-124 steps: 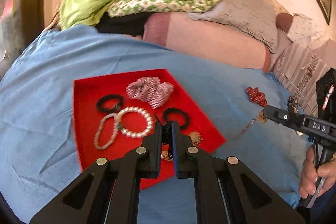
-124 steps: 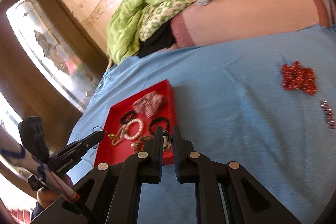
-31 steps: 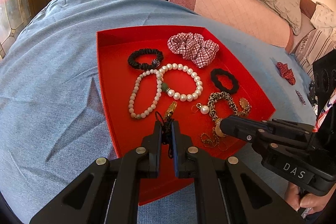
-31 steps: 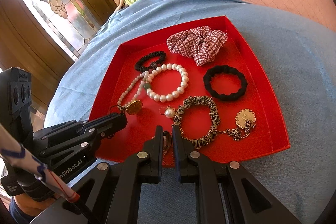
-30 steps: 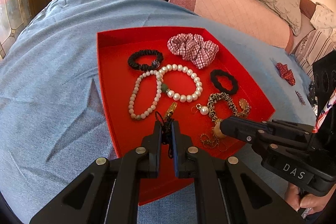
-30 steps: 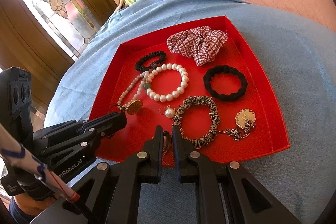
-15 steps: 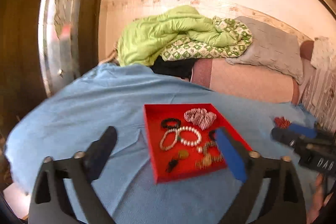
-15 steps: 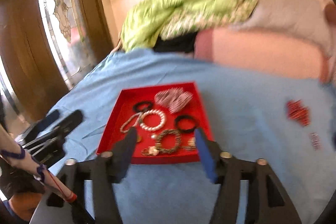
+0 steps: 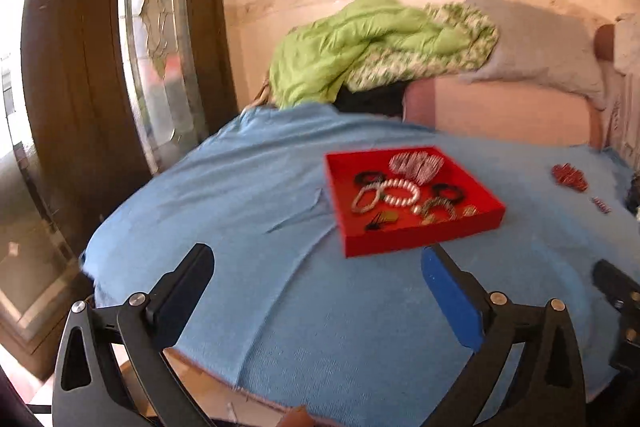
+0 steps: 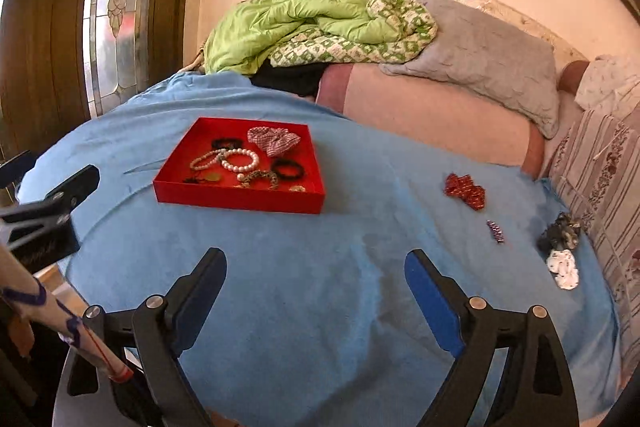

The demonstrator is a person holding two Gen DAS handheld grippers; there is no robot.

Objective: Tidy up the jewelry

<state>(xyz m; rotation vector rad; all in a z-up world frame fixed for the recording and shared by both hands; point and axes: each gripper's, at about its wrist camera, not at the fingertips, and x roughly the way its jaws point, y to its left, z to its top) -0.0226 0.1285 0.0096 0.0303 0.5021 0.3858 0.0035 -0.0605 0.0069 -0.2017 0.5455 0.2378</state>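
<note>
Right wrist view looks across a blue cloth (image 10: 320, 287), a soft knit with shallow creases, toward a shallow square red tray (image 10: 240, 197) with low straight walls. Inside it lie a pearl bracelet (image 10: 240, 161) of round glossy beads, a thinner bead strand (image 10: 202, 161), a black ribbed hair tie (image 10: 288, 169), a crumpled checked scrunchie (image 10: 273, 140), a spotted bracelet (image 10: 260, 177) and a small gold pendant (image 10: 212, 177).

On the cloth, well apart from the tray, sit a red sequinned piece (image 10: 465, 191), a small pink clip (image 10: 495, 231), a dark patterned scrunchie (image 10: 560, 233) and a white spotted one (image 10: 563, 269).

Right gripper (image 10: 316, 277) has its jaws opening, wide apart, with nothing between them; one finger carries a flat blue pad (image 10: 430, 301), the other is matt black. Left gripper (image 9: 318, 285) is likewise opening wide and empty over the cloth, short of the tray (image 9: 420, 241); its blue pad (image 9: 450, 299) shows on the right finger.

Behind, a puffy quilted green duvet (image 10: 288, 19) and a grey textured pillow (image 10: 488, 59) rest on a pink mattress (image 10: 432, 115).
</note>
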